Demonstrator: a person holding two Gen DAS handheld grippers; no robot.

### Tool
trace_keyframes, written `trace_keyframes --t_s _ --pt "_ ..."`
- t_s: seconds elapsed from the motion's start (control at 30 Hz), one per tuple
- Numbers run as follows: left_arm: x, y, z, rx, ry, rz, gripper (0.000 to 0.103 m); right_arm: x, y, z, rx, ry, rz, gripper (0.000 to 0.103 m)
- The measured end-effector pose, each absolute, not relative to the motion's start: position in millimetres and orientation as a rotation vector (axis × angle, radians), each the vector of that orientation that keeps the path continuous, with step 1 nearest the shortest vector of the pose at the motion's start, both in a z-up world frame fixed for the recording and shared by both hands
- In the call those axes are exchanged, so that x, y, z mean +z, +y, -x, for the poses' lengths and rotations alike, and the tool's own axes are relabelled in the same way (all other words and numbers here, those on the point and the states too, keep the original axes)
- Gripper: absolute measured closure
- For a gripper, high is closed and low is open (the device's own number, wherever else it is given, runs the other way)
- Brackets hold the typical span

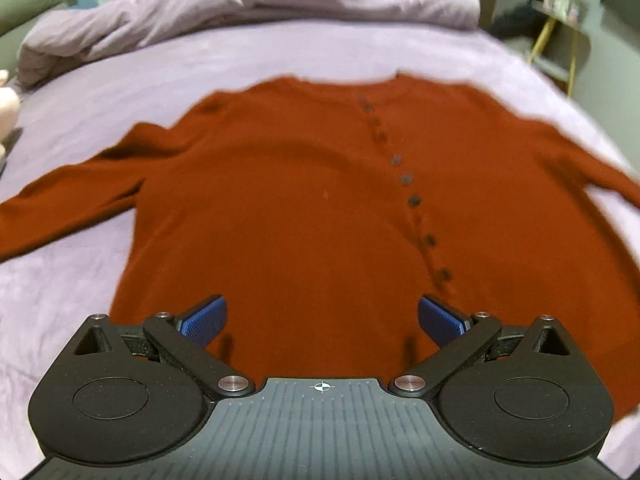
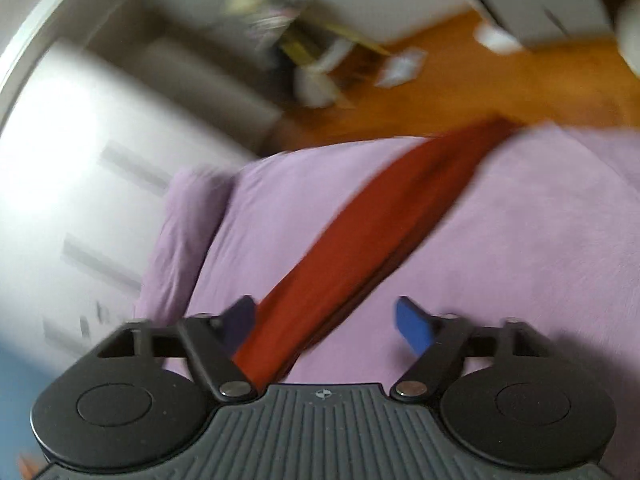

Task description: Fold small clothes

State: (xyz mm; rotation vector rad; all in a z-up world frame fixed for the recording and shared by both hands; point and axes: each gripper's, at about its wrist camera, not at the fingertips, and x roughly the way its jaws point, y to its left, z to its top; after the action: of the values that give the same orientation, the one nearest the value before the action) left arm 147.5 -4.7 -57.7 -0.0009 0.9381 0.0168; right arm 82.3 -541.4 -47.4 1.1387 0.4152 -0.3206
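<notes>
A rust-red buttoned cardigan (image 1: pixel 300 200) lies flat, front up, on the lilac bed (image 1: pixel 280 56), with both sleeves spread out to the sides. My left gripper (image 1: pixel 322 320) hovers over the hem end, jaws wide apart, nothing between its blue pads (image 1: pixel 204 322). In the blurred right wrist view one red sleeve (image 2: pixel 380 216) runs diagonally across the bed sheet (image 2: pixel 540 240) towards the bed's edge. My right gripper (image 2: pixel 326 326) stands open around the sleeve's near part. The cloth lies close to the left pad (image 2: pixel 240 324), and a clear gap separates it from the right pad.
A bunched lilac duvet (image 1: pixel 280 0) lies across the far end of the bed. A yellow-legged side table (image 1: pixel 560 32) stands off the bed's right. Beyond the bed edge are a wooden floor (image 2: pixel 460 88) with scattered items and a white drawer unit (image 2: pixel 60 160).
</notes>
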Motion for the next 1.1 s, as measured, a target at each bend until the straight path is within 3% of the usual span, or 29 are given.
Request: trace_keyframes --t_s 0.27,0.4,0.43,0.53,0.7,0.87,0.97,1.0,1.03,1.1 --pt "-86 14 -156 0.037 0.993 0.104 0.000 -96 -603 -107 -0.516 0.391 -1.323 0.071" --pt "-91 19 -157 0.016 0.998 0.111 0.000 -110 -610 -120 -0.561 0.376 -1.373 0.098" --pt "-92 21 -158 0.012 0.993 0.115 0.000 -113 -613 -120 -0.568 0.373 -1.385 0.098" --pt "-92 21 -154 -0.010 0.970 0.098 0.000 -105 -619 -121 -0.572 0.387 -1.325 0.097" --pt "-82 24 -159 -0.005 0.980 0.136 0.000 -40 -571 -143 -0.530 0.402 -0.918 0.097" --pt "-52 25 -171 -0.121 0.891 0.280 0.000 33 -439 -162 -0.060 0.335 -0.547 0.097" --pt "-39 20 -185 -0.201 0.853 0.312 0.000 46 -355 -158 0.278 0.329 -0.408 0.096" --pt "-37 21 -190 -0.216 0.849 0.336 0.000 43 -331 -157 0.373 0.353 -0.384 0.092" --pt "-37 23 -195 -0.228 0.843 0.363 0.000 36 -308 -158 0.470 0.401 -0.368 0.076" --pt "-40 27 -205 -0.231 0.844 0.412 0.000 14 -281 -162 0.537 0.513 -0.382 0.061"
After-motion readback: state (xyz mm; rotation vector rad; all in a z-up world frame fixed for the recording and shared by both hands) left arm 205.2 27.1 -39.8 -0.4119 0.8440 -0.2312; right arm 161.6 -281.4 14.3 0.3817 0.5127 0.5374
